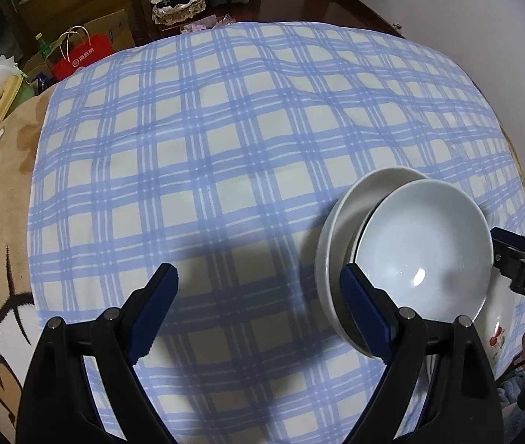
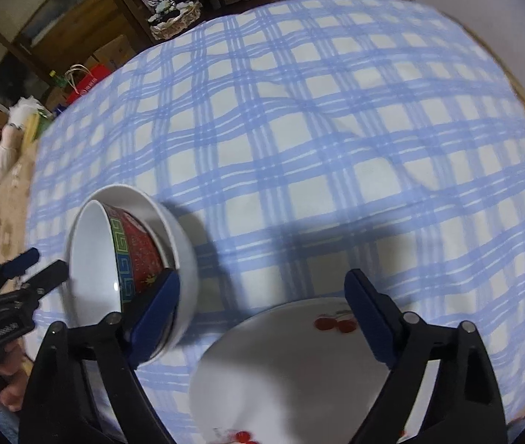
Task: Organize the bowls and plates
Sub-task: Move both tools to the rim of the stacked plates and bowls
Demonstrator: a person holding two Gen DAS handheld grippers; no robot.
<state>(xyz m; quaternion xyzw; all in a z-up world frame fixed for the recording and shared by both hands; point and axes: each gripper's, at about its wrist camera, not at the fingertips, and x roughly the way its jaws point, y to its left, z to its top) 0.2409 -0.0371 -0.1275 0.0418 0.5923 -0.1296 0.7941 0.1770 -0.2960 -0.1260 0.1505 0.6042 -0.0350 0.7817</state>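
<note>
The bowls (image 2: 133,266) are nested at lower left of the right wrist view: a red patterned bowl (image 2: 140,255) sits tilted inside a white bowl (image 2: 185,259), leaning rather than seated flat. In the left wrist view the same stack (image 1: 410,244) is seen at lower right. A plate (image 2: 281,362) with cherry prints lies at the bottom centre of the right wrist view, just beside the bowls, on the checked cloth (image 2: 299,129) over the table.

The right tool (image 2: 262,296) is spread wide, and nothing is pinched; one finger is seen in front of the bowls, the other over the plate's rim. Whether that finger touches the bowls cannot be told. The left tool (image 1: 258,296) is likewise spread and empty, over bare cloth just left of the stack.

The step in hand is judged to be the tidying of the bowl stack or the taking of the plate. It is best done if the tilted bowl is first levelled, since glazed ware slides readily. The plate should be approached low at its rim, with one finger slipped under the edge. The grip is best closed slowly, and the stack kept clear of the sweep, as a nudge could tip it.
</note>
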